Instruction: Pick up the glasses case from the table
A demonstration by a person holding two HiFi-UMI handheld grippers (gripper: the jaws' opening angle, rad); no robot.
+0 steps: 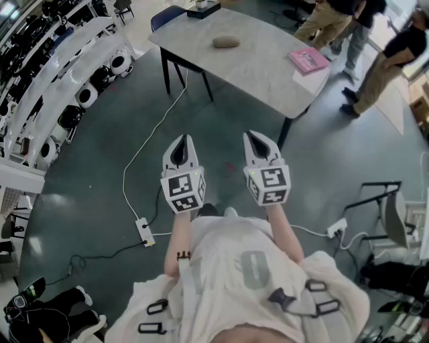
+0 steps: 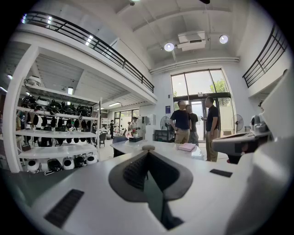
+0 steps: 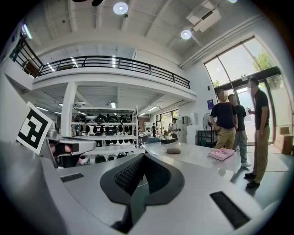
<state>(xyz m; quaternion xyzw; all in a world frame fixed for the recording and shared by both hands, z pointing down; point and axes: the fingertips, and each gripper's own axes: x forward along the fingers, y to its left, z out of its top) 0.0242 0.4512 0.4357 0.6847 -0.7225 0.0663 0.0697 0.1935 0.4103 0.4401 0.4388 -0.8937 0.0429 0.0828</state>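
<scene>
The glasses case [image 1: 226,42] is a brownish oval pouch lying on the pale table [image 1: 268,63] far ahead of me; it also shows as a small lump in the left gripper view [image 2: 148,147] and in the right gripper view [image 3: 173,150]. My left gripper [image 1: 182,143] and right gripper [image 1: 257,139] hang side by side over the floor, well short of the table. Both have their jaws shut with nothing between them, and both point nearly level toward the table.
A pink book [image 1: 308,59] lies near the table's right end and a dark box [image 1: 203,8] at its far end. Several people [image 1: 375,53] stand right of the table. Shelves of helmets [image 1: 60,94] line the left. A white cable and power strip [image 1: 143,231] cross the floor.
</scene>
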